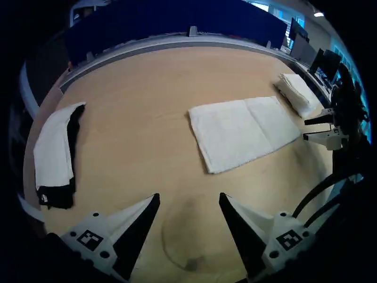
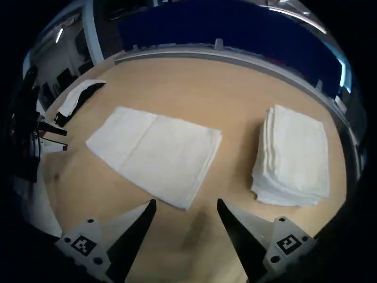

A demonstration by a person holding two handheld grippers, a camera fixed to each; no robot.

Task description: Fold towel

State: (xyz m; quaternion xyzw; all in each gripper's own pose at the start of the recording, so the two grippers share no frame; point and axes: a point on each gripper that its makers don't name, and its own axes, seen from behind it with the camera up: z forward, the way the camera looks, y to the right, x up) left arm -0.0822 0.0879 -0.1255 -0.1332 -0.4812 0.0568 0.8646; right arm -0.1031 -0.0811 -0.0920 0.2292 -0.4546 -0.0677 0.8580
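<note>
A white towel (image 1: 242, 129) lies flat on the wooden table (image 1: 141, 118), folded over with one crease across it; the right gripper view has the same towel (image 2: 155, 151) just ahead of the fingers. My left gripper (image 1: 189, 198) hovers open over bare wood, short of the towel's near-left corner. My right gripper (image 2: 186, 203) is open too, its tips just short of the towel's near edge. The right gripper (image 1: 315, 129) also appears at the towel's far side in the left gripper view, and the left gripper (image 2: 52, 137) sits at the left edge of the right gripper view.
A stack of folded white towels (image 2: 292, 155) sits to the right of the flat towel; it shows as the stack (image 1: 298, 93) near the table's far corner. A white and black cloth pile (image 1: 59, 153) lies at the table's left edge. A blue partition (image 1: 179, 19) backs the table.
</note>
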